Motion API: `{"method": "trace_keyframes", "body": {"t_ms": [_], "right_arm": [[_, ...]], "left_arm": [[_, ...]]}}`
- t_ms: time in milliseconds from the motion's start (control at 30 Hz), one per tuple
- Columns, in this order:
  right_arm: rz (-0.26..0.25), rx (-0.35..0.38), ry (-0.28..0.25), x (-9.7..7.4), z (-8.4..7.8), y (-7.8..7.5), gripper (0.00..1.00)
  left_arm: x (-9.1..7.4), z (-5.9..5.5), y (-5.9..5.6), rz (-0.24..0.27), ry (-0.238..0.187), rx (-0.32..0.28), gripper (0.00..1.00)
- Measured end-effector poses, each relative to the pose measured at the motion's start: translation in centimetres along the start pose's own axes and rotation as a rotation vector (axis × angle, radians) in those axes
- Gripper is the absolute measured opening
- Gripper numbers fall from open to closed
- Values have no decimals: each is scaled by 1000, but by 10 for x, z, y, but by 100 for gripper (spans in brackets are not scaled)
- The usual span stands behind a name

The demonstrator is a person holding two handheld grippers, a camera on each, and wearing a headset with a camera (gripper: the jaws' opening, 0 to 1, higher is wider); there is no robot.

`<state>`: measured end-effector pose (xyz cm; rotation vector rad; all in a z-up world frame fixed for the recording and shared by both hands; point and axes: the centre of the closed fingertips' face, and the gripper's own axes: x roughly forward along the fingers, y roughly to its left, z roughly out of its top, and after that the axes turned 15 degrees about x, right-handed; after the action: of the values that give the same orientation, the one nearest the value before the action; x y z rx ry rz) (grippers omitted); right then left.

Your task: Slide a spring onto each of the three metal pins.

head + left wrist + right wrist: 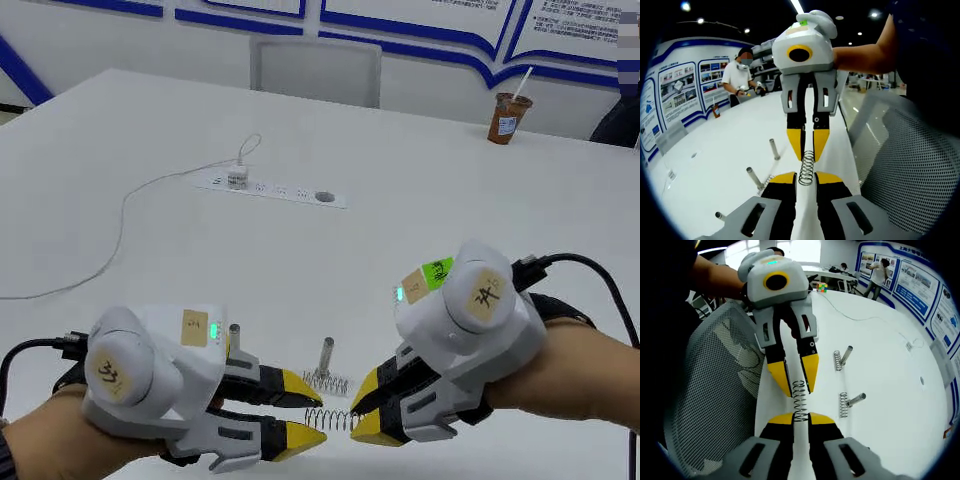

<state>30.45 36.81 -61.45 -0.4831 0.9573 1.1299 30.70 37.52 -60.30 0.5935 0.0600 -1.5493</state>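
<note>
Spring (335,419): one, stretched between the two tongs at the near edge of the tabletop (420,190).
Left tongs (806,179): clamped on one end of it.
Right tongs (801,419): clamped on the other end.
Pins (754,177): three, upright – just beyond the tongs.
Loose springs (843,405): two, each lying at a pin's foot.
Background: one power strip (270,188), one cup (508,117) – both well apart from the pins.

The left gripper (314,410) and the right gripper (356,418) are facing each other tip to tip, low and roughly level, jaws nearly closed, each pinching 1 end of the spring (331,418).
</note>
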Motion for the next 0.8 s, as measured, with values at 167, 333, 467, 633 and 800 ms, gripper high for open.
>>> {"method": "trace_keyframes", "body": {"t_ms": [167, 333, 467, 633, 800], "right_arm": [[2, -6, 2, 0, -1, 2, 11], [-1, -14, 4, -2, 0, 2, 11], [0, -17, 1, -5, 0, 1, 11], [-1, -33, -2, -8, 5, 1, 11], [1, -44, -14, -11, 11, 0, 11]], "left_arm": [[1, -1, -2, -7, 7, 8, 13], [2, -1, -3, -8, 9, 10, 12], [1, 1, -3, -3, 8, 14, 11], [0, 1, 0, 11, 8, 11, 11], [-4, 2, 3, 25, 6, 9, 11]]}}
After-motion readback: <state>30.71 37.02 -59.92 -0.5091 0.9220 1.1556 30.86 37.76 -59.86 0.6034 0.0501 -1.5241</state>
